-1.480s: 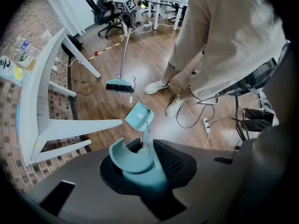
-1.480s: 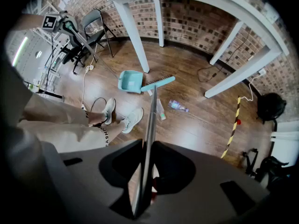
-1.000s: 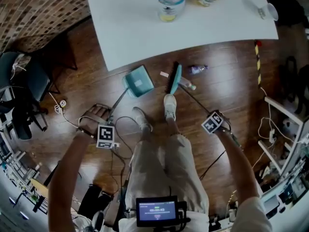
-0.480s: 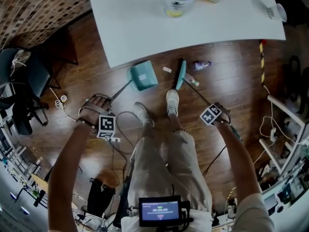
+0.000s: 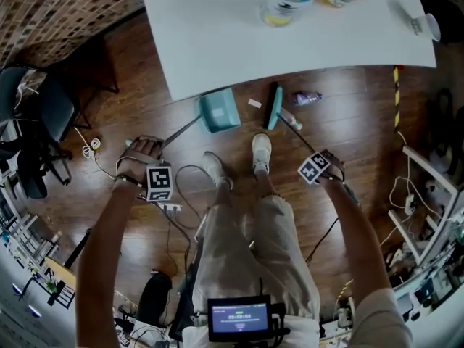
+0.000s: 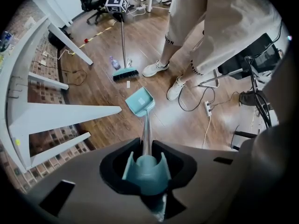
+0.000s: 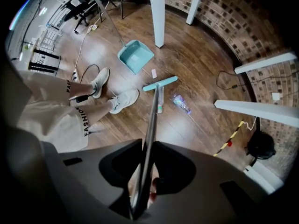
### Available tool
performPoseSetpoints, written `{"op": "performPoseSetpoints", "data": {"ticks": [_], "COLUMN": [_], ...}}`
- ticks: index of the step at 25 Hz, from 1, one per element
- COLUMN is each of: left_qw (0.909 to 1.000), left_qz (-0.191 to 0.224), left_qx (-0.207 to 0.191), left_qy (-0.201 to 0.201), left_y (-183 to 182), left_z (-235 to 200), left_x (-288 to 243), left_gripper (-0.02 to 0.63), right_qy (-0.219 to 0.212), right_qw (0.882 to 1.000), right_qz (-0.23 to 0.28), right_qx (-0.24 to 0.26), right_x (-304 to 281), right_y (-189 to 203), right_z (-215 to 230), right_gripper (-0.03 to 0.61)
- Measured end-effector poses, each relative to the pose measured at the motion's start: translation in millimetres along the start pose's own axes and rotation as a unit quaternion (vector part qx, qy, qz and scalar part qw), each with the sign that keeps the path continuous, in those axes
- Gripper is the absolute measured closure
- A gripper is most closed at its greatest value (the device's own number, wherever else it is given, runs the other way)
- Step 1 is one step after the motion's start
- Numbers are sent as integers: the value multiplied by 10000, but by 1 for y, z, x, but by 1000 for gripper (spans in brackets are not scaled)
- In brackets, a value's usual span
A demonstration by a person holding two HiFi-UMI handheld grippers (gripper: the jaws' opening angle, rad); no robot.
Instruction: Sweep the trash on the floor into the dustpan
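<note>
Teal plastic fills the jaws of my left gripper (image 6: 145,168). They are closed tight on the grip at the end of the dustpan's (image 6: 139,101) long handle. The pan itself is down at the wood floor (image 5: 348,122) at the far end of that handle, its mouth turned away from me.

My right gripper (image 7: 142,183) is clamped on the thin metal pole of the broom (image 7: 160,83). Its teal head rests on the floor just beside the dustpan, to the dustpan's right in the head view, with a gap between the two.

A small white scrap (image 5: 254,104) lies in that gap, between the dustpan and the broom head. A little tube or bottle (image 7: 160,101) lies right by the broom head on the side away from the dustpan; I cannot tell whether they touch. A crumpled purple wrapper (image 5: 307,97) sits further out from the dustpan than the tube.

The edge of the white table (image 5: 217,35) runs just past the dustpan on its far side. My two white shoes (image 5: 261,151) stand near the dustpan on my side of it, the right one directly below the broom head in the head view.
</note>
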State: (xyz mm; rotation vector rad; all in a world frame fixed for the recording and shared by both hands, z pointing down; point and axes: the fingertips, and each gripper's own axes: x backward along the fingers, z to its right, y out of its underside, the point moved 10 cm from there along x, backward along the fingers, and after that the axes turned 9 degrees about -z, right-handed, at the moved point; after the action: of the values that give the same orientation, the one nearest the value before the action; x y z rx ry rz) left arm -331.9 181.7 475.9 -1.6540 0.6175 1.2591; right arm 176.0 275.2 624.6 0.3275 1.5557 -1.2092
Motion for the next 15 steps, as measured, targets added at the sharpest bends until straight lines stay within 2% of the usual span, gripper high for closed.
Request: {"op": "performPoseSetpoints", "data": {"ticks": [10, 15], "left_qw": [9999, 9999], "left_qz": [95, 131], "left_qx": [-4, -13], "left_qy": [-63, -81], "left_y": [1, 3], "left_z": [-2, -4], "left_x": [0, -1], "left_gripper": [541, 537], "right_qy": [609, 700], "right_qw": [9953, 9928], "right_qz": [68, 141], "right_qx": [748, 964], "right_x": [19, 26], "right_y": [-50, -70], "right_z": [-26, -45], "right_gripper": [469, 469]}}
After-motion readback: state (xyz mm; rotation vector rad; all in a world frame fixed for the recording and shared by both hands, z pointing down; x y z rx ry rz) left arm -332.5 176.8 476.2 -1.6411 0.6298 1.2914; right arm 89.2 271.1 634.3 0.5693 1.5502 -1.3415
